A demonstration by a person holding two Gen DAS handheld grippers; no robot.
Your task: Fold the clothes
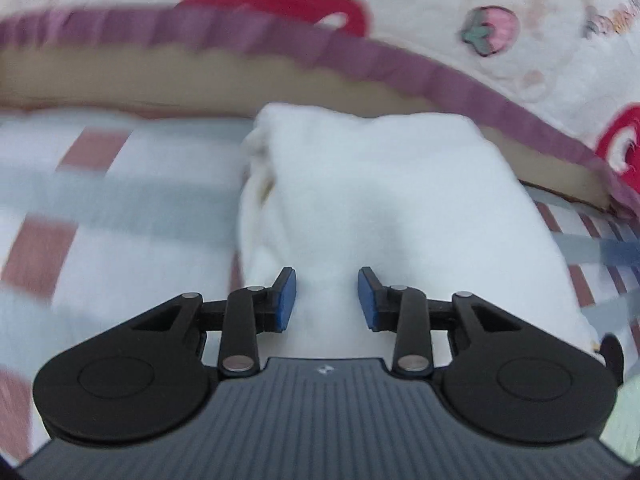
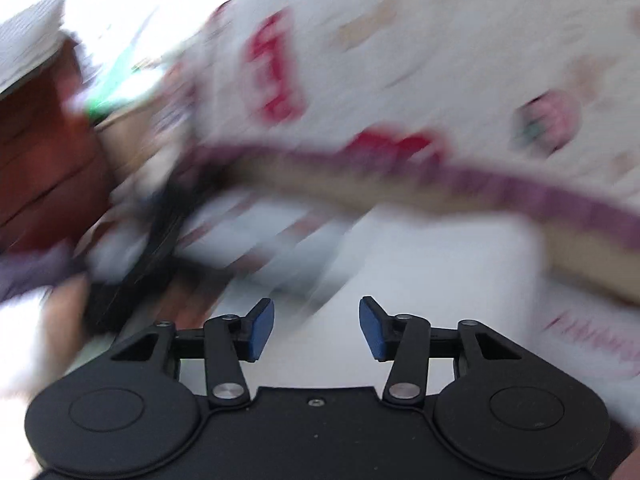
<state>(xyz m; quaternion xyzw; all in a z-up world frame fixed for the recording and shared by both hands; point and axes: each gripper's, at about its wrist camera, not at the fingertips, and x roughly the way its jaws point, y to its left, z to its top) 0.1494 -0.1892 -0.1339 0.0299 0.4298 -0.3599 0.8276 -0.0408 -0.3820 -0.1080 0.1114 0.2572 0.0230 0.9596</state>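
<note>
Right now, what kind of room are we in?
Probably a bedroom: the folded white garment lies on a striped bedsheet, beside a strawberry-print quilt with a purple trim.

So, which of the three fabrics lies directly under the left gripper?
The plain white folded garment, beneath the left gripper. The striped sheet lies beside it; the strawberry-print quilt lies beyond.
</note>
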